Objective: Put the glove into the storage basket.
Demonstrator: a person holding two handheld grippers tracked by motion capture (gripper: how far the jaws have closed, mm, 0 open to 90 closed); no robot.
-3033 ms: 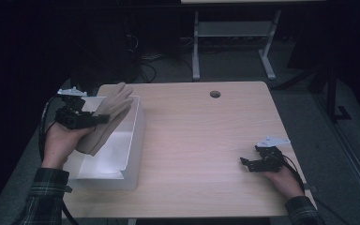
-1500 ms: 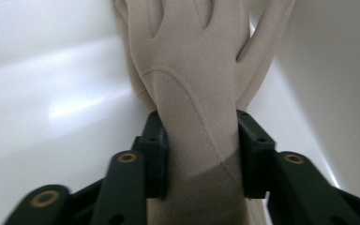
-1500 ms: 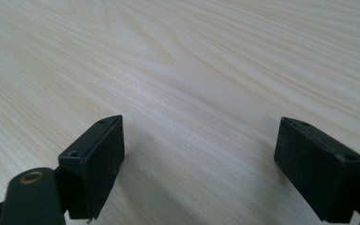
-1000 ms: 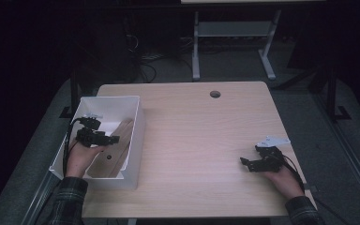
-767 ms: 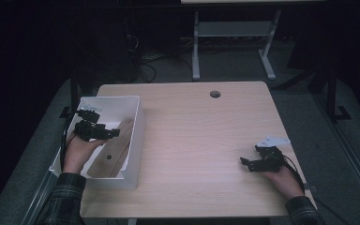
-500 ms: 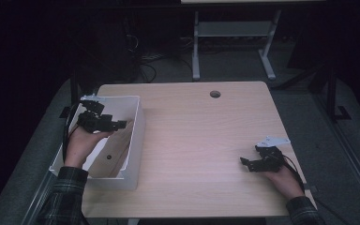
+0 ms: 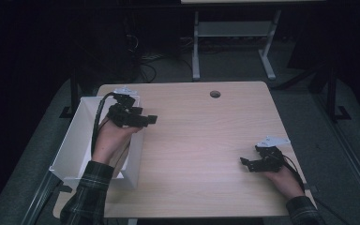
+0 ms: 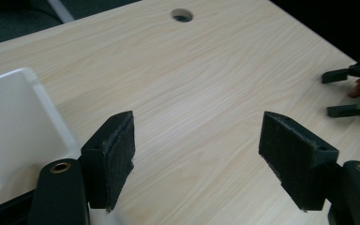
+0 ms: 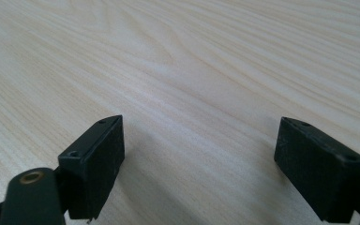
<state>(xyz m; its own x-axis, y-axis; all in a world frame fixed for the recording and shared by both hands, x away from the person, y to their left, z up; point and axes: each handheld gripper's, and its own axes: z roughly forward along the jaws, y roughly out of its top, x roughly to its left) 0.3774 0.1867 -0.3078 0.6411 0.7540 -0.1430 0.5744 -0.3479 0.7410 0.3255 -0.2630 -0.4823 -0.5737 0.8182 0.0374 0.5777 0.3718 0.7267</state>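
- High view: the left gripper (image 7: 140, 118) hangs above the near-right rim of the white bin (image 7: 75, 140), which sits at the left edge of the worktop (image 7: 206, 140). Its jaws stand wide with nothing between them. A brown piece inside the bin is mostly hidden under the forearm, so I cannot tell how it lies. The right gripper (image 7: 246, 164) rests low on the worktop near the right front corner, well apart from the bin.
- Left gripper view: both pads (image 8: 117, 164) frame bare wood, with the bin's corner (image 8: 23, 122) at lower left, the cable hole (image 8: 182, 15) far off and the other gripper (image 8: 351, 91) at the right edge. To finish the withdrawal well, I judge the hand should lift clear of the bin wall before swinging sideways, so the thin rim is not knocked.
- Right gripper view: the jaws stand wide and empty just over the grain; holding this hand quiet seems best.
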